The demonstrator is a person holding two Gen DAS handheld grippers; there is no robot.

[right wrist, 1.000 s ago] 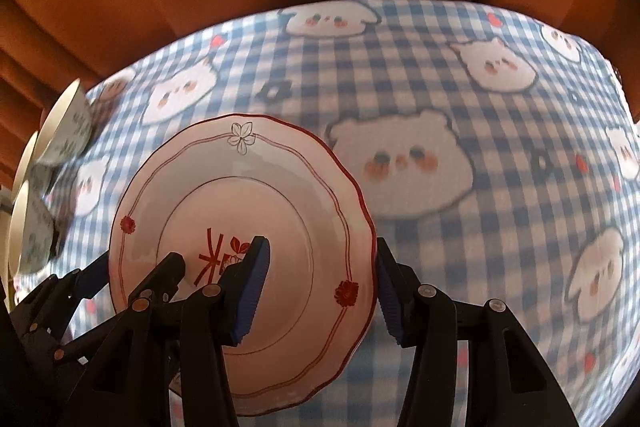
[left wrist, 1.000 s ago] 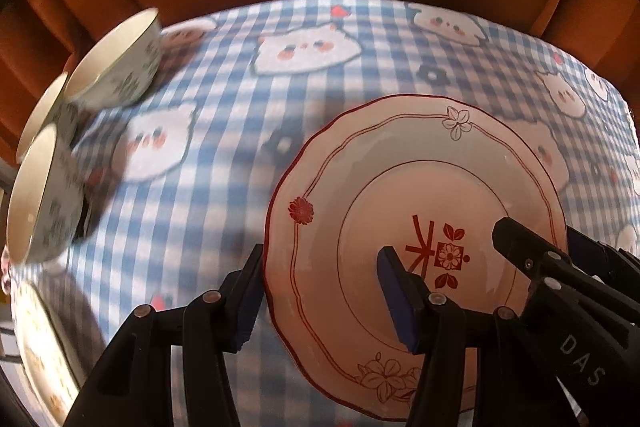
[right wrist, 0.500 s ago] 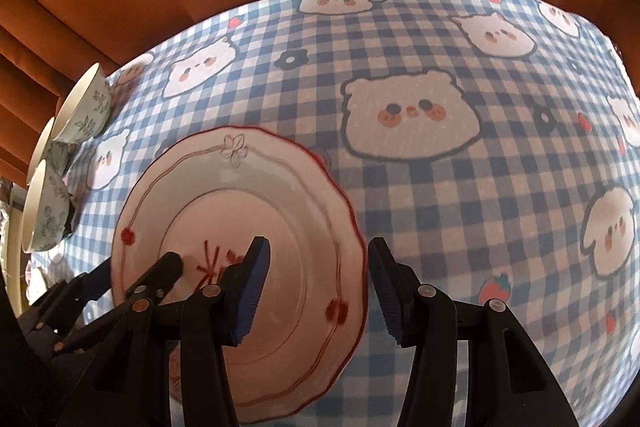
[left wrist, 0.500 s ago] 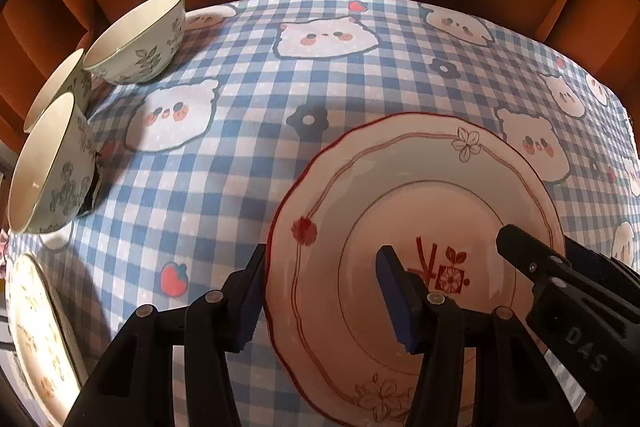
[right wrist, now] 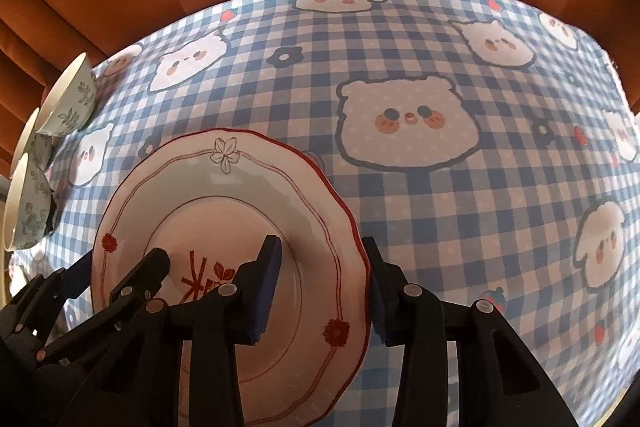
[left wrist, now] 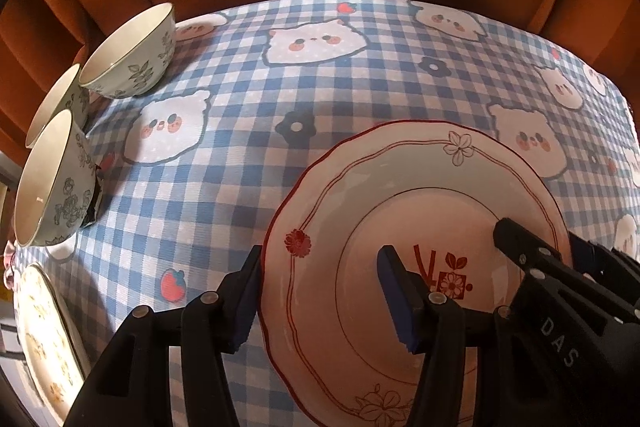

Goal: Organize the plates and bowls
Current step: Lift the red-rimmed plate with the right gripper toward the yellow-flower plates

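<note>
Left wrist view: I see my left gripper [left wrist: 320,291] with its jaws straddling the near-left rim of the red-trimmed plate [left wrist: 416,195], not visibly pinching it. My right gripper [right wrist: 320,283] straddles the opposite rim, jaws closing, with the rim between them. That plate lies on the checked desk [left wrist: 340,75]; three bowls [left wrist: 132,55] stand far left.

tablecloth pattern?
Blue-and-white gingham tablecloth with cartoon bear faces, flowers and strawberries; right wrist view shows it best.

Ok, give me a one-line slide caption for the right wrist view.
Right gripper closing across the red-rimmed plate edge on the checked tablecloth, left gripper opposite.
</note>
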